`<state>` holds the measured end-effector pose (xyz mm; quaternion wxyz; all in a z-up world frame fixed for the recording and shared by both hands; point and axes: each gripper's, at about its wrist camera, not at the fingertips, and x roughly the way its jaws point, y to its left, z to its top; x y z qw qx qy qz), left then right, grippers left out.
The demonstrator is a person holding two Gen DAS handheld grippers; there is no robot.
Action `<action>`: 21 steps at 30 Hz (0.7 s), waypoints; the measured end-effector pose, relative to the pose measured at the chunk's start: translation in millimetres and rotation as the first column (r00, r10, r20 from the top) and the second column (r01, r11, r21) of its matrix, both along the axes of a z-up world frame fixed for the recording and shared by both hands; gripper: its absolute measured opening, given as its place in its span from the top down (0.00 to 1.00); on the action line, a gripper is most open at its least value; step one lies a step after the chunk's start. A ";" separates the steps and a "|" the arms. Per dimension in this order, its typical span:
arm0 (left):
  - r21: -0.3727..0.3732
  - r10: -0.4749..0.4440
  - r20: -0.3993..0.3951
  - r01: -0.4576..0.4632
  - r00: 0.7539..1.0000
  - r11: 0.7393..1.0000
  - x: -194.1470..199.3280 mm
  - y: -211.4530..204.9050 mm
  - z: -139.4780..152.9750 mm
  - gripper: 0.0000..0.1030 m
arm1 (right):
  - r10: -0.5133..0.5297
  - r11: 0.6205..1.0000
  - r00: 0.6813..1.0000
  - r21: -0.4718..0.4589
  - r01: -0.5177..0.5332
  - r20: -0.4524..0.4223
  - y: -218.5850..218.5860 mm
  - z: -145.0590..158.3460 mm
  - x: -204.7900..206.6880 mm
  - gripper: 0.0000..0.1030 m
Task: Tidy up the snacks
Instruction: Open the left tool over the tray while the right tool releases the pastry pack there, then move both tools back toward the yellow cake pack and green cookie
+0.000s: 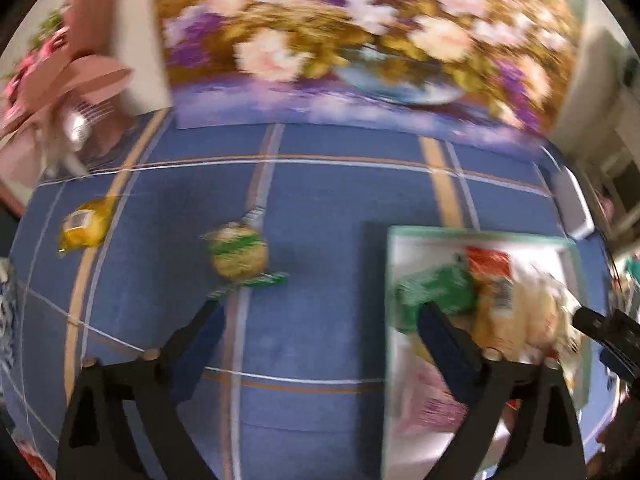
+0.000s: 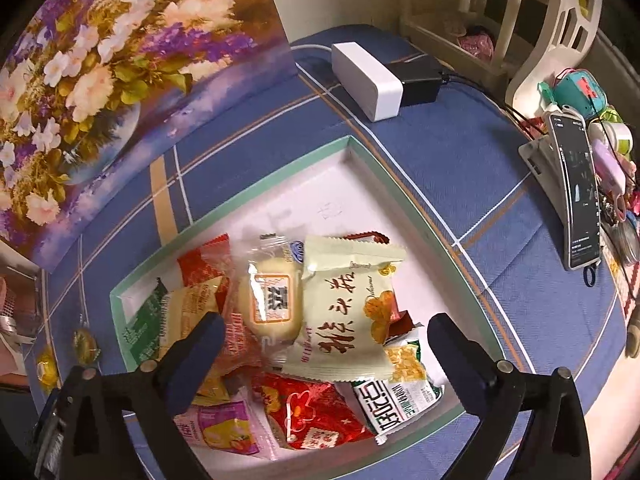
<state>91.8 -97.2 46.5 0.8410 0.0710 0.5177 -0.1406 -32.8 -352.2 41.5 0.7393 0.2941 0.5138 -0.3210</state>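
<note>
Snacks (image 2: 336,312) lie heaped in the tray (image 2: 384,176) beneath the released right gripper (image 2: 326,330), apparently untouched.

Looks like somebody's lived-in home, probably a bedroom or sitting room: everything sits on a blue cloth with orange and white plaid stripes (image 2: 460,168), and propped at its far edge is a big painting of white and purple flowers in a vase (image 2: 120,80). Right of the painting there's a white box-shaped power strip (image 2: 366,80), further right a cream plastic shelf rack (image 2: 520,20), and below that a phone on a stand (image 2: 576,196) beside small toys and trinkets.
</note>
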 end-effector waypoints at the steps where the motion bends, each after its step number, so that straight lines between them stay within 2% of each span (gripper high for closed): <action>1: -0.003 0.021 0.013 -0.021 1.000 1.000 3.4 7.5 1.3 0.01 | 0.004 1.000 1.000 -0.003 -0.004 0.005 1.7 2.1 1.3 0.00; 12: -0.077 0.183 0.037 -0.180 0.982 0.981 31.9 80.2 9.8 0.01 | 0.114 0.991 0.993 -0.069 -0.111 0.041 46.2 30.0 30.2 0.00; 16: -0.119 0.257 0.047 -0.250 0.965 0.961 40.2 111.5 12.9 0.01 | 0.180 0.981 0.982 -0.078 -0.175 0.060 72.4 37.1 45.6 0.00; 21: -0.171 0.339 0.009 -0.332 0.941 0.927 50.6 153.3 12.6 0.01 | 0.275 0.959 0.959 -0.091 -0.269 0.069 114.2 41.2 65.3 0.00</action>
